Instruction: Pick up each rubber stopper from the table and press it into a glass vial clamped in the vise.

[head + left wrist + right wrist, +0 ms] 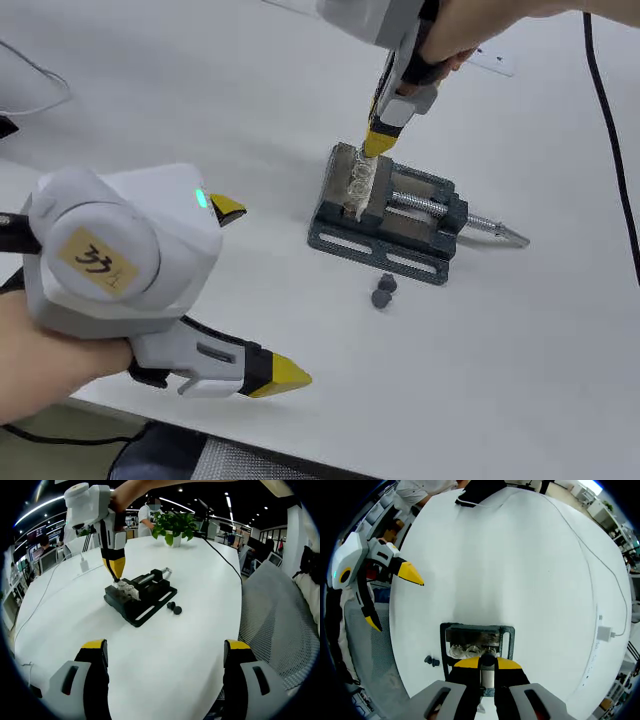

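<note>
closest to the person, the left tongs (262,292) hang over the near edge of the white bench (150,90), held in the left hand (40,365). their two yellow tips are wide apart and nothing is between them. a little green light (201,198) glows on top of them

a bit past them, two small dark rubber stoppers (384,291) lie on the bench. they touch each other and sit just beside the near side of the vise (340,240). the vise is dark grey and sits flat on the bench, with a silver screw (430,207) sticking out to one side. a row of clear glass vials (360,185) stands upright, squeezed between its two blocks

the right tongs (378,145) reach down from above, held in the right hand (450,30), and their yellow tips point at the top of the vials. in the right gripper view the tips are pulled in close on a small grey piece that looks like one more stopper, the held stopper (488,672), right over the row of vials. i cannot tell if it touches the glass

farther back, a black cable (610,130) runs across the bench. in the left gripper view a white plug (84,565) on a white wire lies behind the vise, and a green plant (175,525) stands at the far edge of the bench. a grey mesh chair (280,625) is off to the side of the bench
</note>
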The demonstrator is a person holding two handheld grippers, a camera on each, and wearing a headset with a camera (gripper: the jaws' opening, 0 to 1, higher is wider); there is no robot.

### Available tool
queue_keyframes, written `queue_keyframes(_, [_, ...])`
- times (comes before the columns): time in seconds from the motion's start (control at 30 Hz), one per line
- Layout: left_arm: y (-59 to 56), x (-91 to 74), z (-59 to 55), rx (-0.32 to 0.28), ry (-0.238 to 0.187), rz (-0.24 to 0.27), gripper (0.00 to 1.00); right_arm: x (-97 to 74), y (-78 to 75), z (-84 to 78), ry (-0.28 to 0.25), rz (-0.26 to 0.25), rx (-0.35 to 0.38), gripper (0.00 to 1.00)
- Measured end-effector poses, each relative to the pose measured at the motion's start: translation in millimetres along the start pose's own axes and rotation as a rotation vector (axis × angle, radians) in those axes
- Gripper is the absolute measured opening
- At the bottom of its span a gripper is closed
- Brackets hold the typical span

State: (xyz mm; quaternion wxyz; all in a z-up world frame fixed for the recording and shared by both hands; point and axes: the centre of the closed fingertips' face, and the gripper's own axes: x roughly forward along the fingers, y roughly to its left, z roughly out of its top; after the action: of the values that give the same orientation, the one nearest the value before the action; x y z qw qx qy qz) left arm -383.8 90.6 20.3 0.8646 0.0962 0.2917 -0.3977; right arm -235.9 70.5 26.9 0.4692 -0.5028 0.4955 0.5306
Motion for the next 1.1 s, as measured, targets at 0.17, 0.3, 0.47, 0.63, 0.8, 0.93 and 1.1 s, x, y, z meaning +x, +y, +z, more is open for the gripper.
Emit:
queue_keyframes(0.17, [0.1,-0.6,1.3,0.002,-0.001,0.0,0.96,-0.4,1.9,-0.5,0.002,-0.007,0.002,0.05])
queue_keyframes(0.3, [1.5,-1.8,1.8,0.001,-0.002,0.004,0.96,-1.4,3.6,-1.5,-0.006,-0.013,-0.052,0.06])
queue_keyframes(0.47, [0.7,-2.3,-1.5,-0.003,0.006,0.004,0.96,-1.9,1.9,-1.8,-0.016,-0.003,-0.059,0.06])
queue_keyframes(0.63, [-0.2,-2.6,-3.2,-0.005,0.01,0.002,0.95,-2.1,1.4,-1.6,-0.028,-0.004,-0.082,0.07])
queue_keyframes(0.8, [-0.5,-2.9,-3.8,-0.007,0.011,0.002,0.95,-2.3,1.1,0.5,-0.05,0.001,-0.104,0.08])
queue_keyframes(0.93, [-0.3,-3.7,-4.7,-0.01,0.012,0.004,0.95,0.3,4.9,0.5,-0.063,0.018,-0.11,0.2])
queue_keyframes(1.1, [0.8,-4.9,-5.2,-0.015,0.01,0.007,0.95,-0.7,2.8,-3.3,-0.073,0.002,-0.127,0.22])
